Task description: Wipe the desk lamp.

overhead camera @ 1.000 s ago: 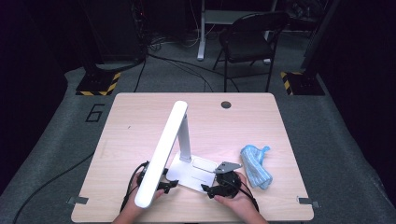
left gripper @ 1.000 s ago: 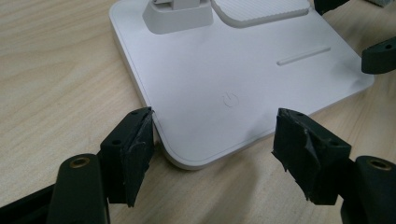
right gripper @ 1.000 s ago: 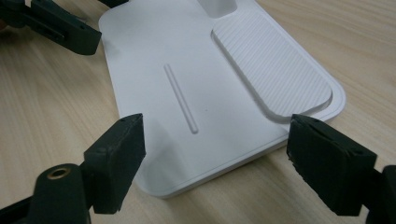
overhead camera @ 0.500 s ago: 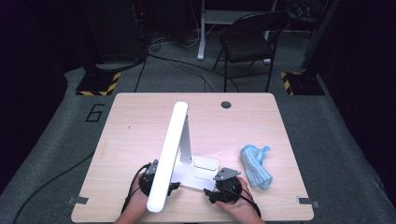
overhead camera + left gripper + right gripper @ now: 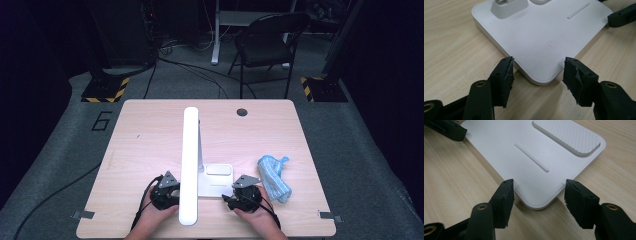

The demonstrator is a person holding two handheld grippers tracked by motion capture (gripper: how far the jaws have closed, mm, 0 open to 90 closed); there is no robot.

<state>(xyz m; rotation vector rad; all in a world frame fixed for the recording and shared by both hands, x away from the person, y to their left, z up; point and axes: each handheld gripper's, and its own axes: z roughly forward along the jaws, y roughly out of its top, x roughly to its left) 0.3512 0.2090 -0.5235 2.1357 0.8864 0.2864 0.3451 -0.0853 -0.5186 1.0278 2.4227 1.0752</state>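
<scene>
lamp [image 5: 190, 165] all white: long head bar, stem, flat base [image 5: 541, 32]. Base corner between left claw [image 5: 537, 71] jaws is plain white with a faint embossed power ring; corner between right claw [image 5: 539, 192] jaws is white with a thin raised line and, further ahead, a fine-ribbed white pad [image 5: 567, 135]. Both claws matte black, brass-coloured screw rings on the jaws, worn black tape on the left claw's pads. Grey triangular plates on top of each. Cloth [image 5: 274, 176] right of right claw: light blue, fine striped weave. Surface [image 5: 145, 135] light wood grain, pale beige, dark round grommet at far edge. Floor grey carpet, yellow-black hazard stripes on two stand feet, black chair beyond
</scene>
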